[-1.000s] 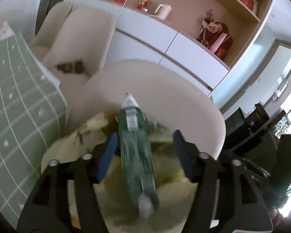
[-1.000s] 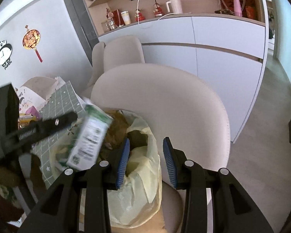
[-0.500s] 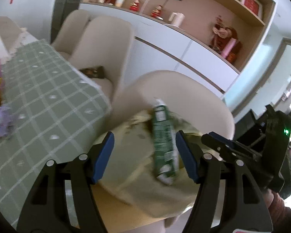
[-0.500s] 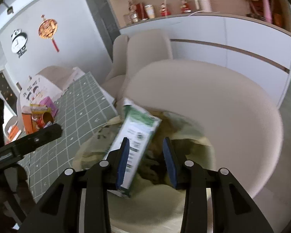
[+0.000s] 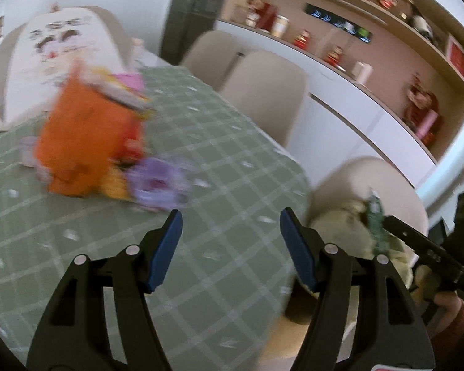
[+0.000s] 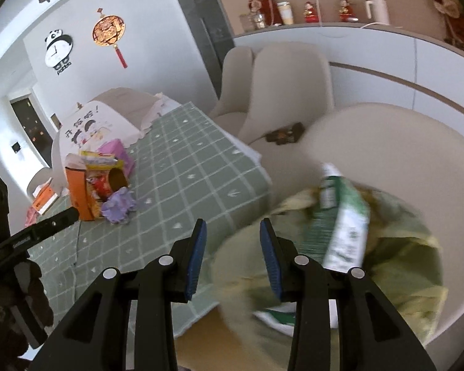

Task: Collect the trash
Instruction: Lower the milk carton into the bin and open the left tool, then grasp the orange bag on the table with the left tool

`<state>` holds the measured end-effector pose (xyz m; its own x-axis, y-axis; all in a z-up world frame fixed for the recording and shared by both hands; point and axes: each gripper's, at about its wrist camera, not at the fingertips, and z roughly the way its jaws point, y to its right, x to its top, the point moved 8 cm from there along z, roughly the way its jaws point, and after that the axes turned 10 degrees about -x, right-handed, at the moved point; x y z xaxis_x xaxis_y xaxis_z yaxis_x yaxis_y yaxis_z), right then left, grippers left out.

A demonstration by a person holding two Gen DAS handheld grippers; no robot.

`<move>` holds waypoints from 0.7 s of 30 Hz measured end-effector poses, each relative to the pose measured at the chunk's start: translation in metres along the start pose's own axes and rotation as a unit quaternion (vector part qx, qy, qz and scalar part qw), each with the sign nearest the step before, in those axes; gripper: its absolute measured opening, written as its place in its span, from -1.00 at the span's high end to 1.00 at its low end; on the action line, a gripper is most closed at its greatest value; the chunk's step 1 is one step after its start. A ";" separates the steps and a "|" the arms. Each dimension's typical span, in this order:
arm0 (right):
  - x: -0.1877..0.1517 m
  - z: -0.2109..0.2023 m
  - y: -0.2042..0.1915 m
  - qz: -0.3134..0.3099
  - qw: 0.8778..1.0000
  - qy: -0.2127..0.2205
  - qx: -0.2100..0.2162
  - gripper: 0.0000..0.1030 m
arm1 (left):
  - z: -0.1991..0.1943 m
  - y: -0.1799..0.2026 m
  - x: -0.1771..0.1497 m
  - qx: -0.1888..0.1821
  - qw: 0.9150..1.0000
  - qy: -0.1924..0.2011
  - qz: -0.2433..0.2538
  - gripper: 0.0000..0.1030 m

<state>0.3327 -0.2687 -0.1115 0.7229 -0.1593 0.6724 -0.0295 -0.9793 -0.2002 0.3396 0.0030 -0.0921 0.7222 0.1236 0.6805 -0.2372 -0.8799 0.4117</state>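
A green and white carton (image 6: 343, 216) stands tilted in the yellow trash bag (image 6: 402, 256) on a beige chair seat; it also shows in the left wrist view (image 5: 375, 225). My left gripper (image 5: 230, 242) is open and empty above the green checked tablecloth (image 5: 225, 167). An orange carton (image 5: 83, 148), a purple crumpled wrapper (image 5: 157, 184) and other blurred packaging lie ahead of it on the table. My right gripper (image 6: 232, 245) is open and empty between the table edge and the bag. The same orange carton (image 6: 80, 188) and purple wrapper (image 6: 119, 207) show there.
Beige chairs (image 6: 281, 89) stand along the table's far side, with a small dark object (image 6: 286, 133) on one seat. A white cabinet with shelves (image 5: 355, 92) runs behind. A white printed bag (image 6: 86, 130) sits at the table's far end.
The left gripper has let the green carton drop into the bag and swung left over the table. The right gripper has turned left toward the table.
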 end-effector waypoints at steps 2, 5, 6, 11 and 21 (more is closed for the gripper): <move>-0.001 0.005 -0.018 -0.003 1.000 -0.007 0.004 0.33 | -0.011 -0.025 0.008 0.012 1.000 0.010 -0.003 -0.21; -0.003 0.012 -0.051 -0.021 1.000 -0.015 0.005 0.33 | -0.029 -0.066 0.024 0.031 0.999 0.028 -0.014 -0.21; -0.004 0.014 -0.063 -0.028 0.999 -0.017 0.005 0.33 | -0.034 -0.077 0.030 0.034 0.999 0.034 -0.017 -0.21; -0.013 0.021 -0.105 -0.048 0.998 -0.034 0.012 0.33 | -0.045 -0.138 0.061 0.047 0.997 0.055 -0.013 -0.21; -0.022 0.030 -0.174 -0.074 0.996 -0.028 0.032 -0.03 | -0.012 -0.225 0.104 -0.017 0.999 0.007 0.040 -0.21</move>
<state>0.3427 -0.0915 -0.1130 0.7531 -0.0052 0.6579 0.1230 -0.9812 -0.1485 0.4604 0.2197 -0.1065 0.6906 0.0613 0.7206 -0.3156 -0.8710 0.3765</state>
